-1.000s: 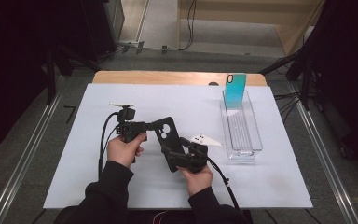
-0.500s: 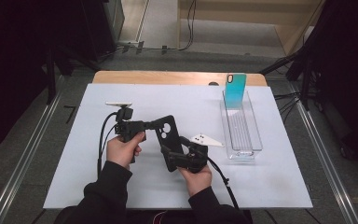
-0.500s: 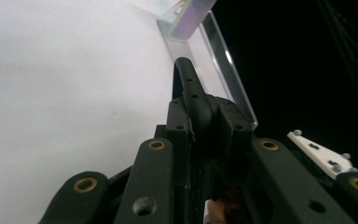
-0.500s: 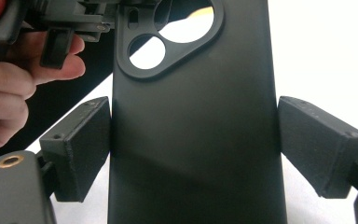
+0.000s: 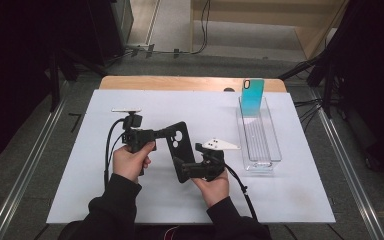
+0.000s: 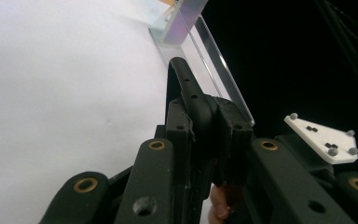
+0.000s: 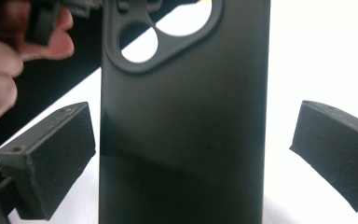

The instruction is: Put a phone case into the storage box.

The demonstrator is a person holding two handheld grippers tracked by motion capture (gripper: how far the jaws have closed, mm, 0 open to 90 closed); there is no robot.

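Hiding its lower end below the frame edge in the right gripper view, black phone case (image 7: pixel 182 116) between wide-open pads (image 7: pixel 51 154), touching neither; jaws just been opening. Cut off too: camera cutout at the top edge, left hand (image 7: pixel 4 60) at the side. Blocking most of the left gripper view, left gripper (image 6: pixel 205 135) clamped tight on the case's edge, only a thin black rim (image 6: pixel 179 70) rising past the pads.

Matte black, flat, with rounded corners and a camera opening (image 5: pixel 179 139) holding two round holes. Held above the table between left gripper (image 5: pixel 157 134) and right gripper (image 5: pixel 180 162), tilted, upper end in the left jaws, lower end by the right.

White sheet (image 5: pixel 130 200) over a wooden table (image 5: pixel 180 82). Farther right, clear tray (image 5: pixel 272 150) with a teal phone (image 5: pixel 252 97) leaning upright in its far end. Beyond, grey floor, cables, dark surroundings hard to make out.
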